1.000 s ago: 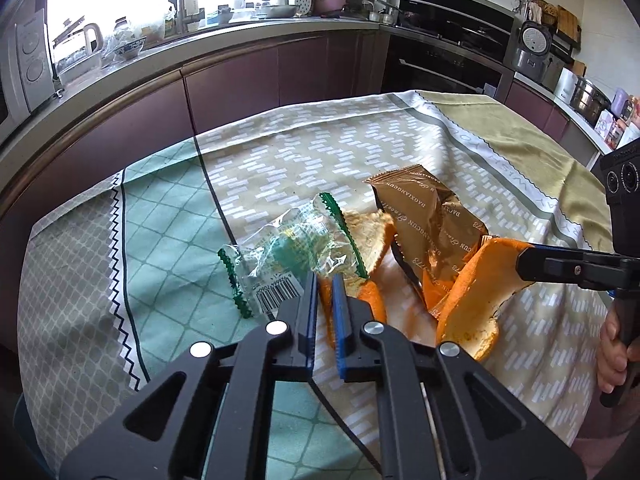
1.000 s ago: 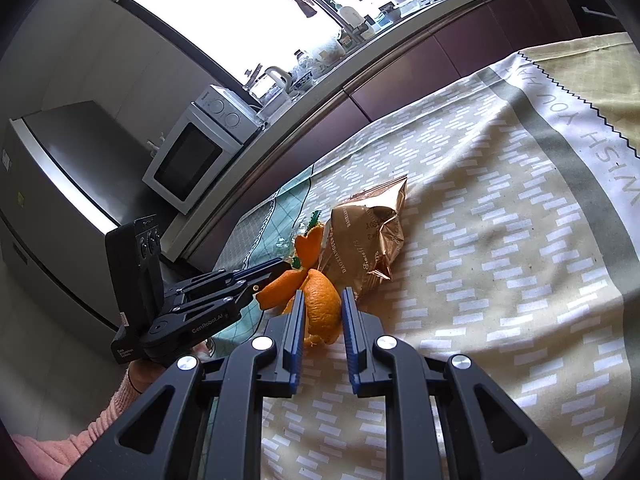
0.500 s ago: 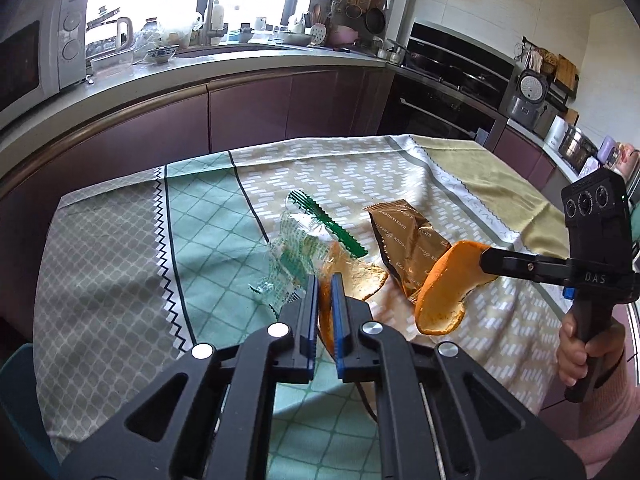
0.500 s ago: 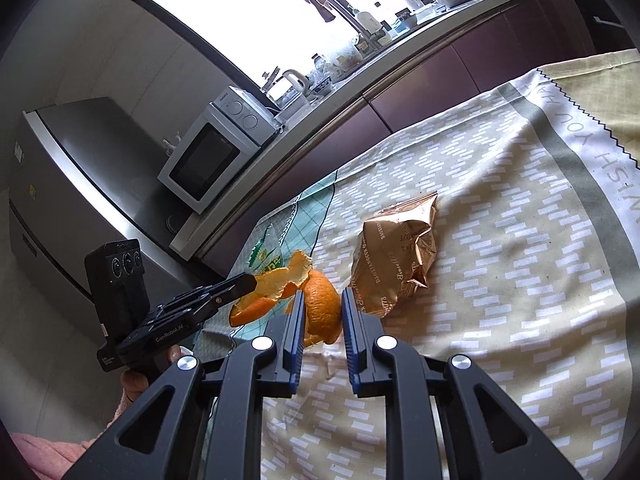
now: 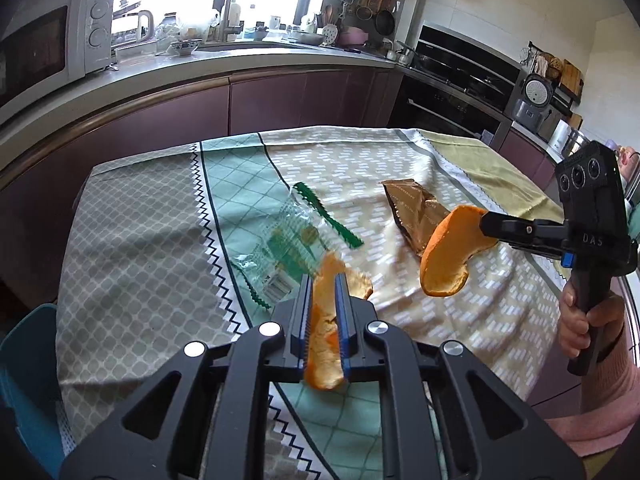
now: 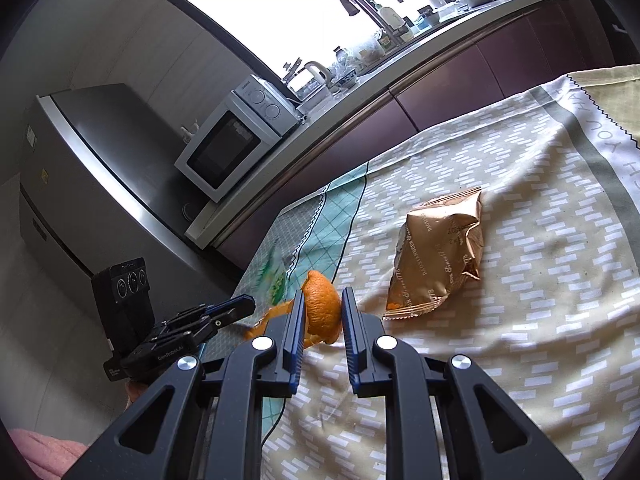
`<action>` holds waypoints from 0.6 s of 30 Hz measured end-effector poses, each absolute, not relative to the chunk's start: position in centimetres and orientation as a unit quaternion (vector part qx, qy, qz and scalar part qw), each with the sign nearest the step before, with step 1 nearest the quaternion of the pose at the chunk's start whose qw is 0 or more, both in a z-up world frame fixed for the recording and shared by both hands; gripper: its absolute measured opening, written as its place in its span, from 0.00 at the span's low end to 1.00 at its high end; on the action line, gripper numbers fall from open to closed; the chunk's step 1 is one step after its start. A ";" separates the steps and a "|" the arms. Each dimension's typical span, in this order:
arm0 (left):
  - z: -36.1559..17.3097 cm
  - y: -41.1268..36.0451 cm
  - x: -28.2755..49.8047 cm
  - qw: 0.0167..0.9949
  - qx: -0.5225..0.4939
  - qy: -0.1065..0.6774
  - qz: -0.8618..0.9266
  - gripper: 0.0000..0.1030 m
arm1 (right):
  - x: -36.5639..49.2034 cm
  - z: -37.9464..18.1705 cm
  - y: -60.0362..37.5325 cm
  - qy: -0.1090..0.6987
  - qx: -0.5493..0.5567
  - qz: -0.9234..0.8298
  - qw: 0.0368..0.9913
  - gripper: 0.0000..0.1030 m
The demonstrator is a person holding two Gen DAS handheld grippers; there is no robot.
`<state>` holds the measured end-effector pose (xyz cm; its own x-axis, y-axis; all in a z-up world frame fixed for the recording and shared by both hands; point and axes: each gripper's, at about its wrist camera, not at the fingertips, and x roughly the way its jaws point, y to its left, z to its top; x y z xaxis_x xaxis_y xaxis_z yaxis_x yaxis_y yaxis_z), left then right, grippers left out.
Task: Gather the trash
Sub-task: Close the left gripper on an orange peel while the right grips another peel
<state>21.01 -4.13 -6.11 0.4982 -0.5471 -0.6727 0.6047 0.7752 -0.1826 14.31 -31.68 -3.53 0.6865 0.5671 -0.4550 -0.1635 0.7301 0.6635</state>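
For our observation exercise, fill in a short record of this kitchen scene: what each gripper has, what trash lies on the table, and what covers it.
left gripper: jaws opening, orange peel strip between them
right gripper: shut on curved orange peel
trash on table: gold snack bag, clear wrapper with green edges
table cover: patterned tablecloth

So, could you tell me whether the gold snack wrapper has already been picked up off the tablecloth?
No, the gold snack wrapper lies flat on the tablecloth, with no tongs touching it.

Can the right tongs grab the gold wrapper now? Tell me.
Probably not yet: the right tongs are already shut on an orange peel. The gold wrapper lies unobstructed just beyond, on the cloth.
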 end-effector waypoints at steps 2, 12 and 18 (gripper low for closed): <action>-6.2 -3.7 20.5 0.865 0.039 0.374 -0.331 0.21 | 14.4 -3.6 -31.3 0.337 0.300 0.214 0.866 0.16; -5.9 -3.4 21.5 0.887 0.066 0.356 -0.288 0.37 | 14.5 -3.9 -30.6 0.340 0.301 0.217 0.864 0.16; -7.3 -4.1 23.5 0.883 0.086 0.379 -0.263 0.37 | 14.4 -4.1 -30.8 0.343 0.302 0.216 0.863 0.16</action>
